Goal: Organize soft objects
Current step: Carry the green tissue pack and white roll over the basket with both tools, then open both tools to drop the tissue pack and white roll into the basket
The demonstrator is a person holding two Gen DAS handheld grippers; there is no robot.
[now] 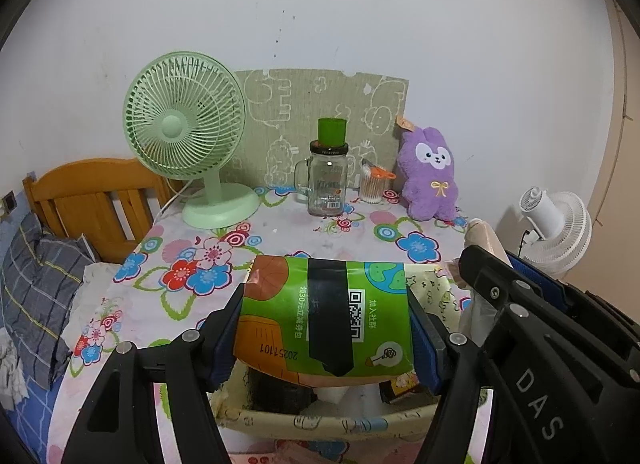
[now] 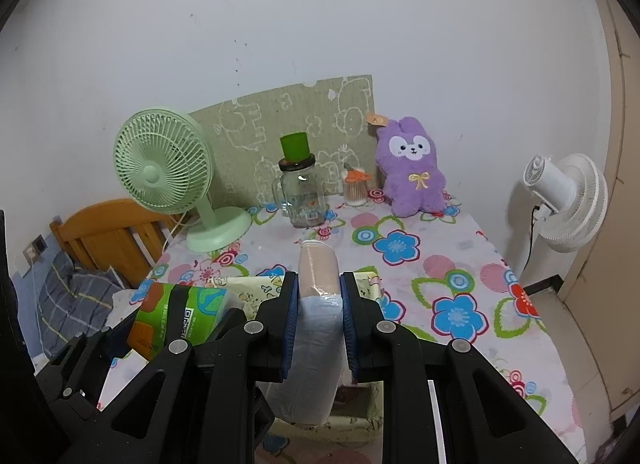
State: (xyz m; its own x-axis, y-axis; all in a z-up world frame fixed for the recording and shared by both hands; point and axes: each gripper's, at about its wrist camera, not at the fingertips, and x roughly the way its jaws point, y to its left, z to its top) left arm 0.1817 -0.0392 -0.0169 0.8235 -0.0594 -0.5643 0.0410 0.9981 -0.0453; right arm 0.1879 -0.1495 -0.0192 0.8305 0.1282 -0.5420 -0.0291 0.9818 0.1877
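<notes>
My left gripper [image 1: 326, 320] is shut on a green tissue pack [image 1: 324, 316] with a QR code and black tape, held above a cream patterned storage box [image 1: 320, 422]. The pack also shows in the right wrist view [image 2: 176, 310]. My right gripper [image 2: 319, 304] is shut on a plastic-wrapped roll [image 2: 318, 288], beige at its far end and pale blue near me, above the same box [image 2: 248, 292]. The roll's end shows in the left wrist view [image 1: 482, 238]. A purple plush rabbit [image 1: 430, 175] sits at the table's back right, also in the right wrist view [image 2: 412, 167].
A green desk fan [image 1: 188, 131], a glass jar mug with a green cup on top [image 1: 328, 179] and a cotton-swab tub [image 1: 374, 183] stand at the back of the floral tablecloth [image 1: 280, 232]. A white floor fan [image 2: 568, 203] stands right. A wooden bedhead [image 1: 92, 199] is left.
</notes>
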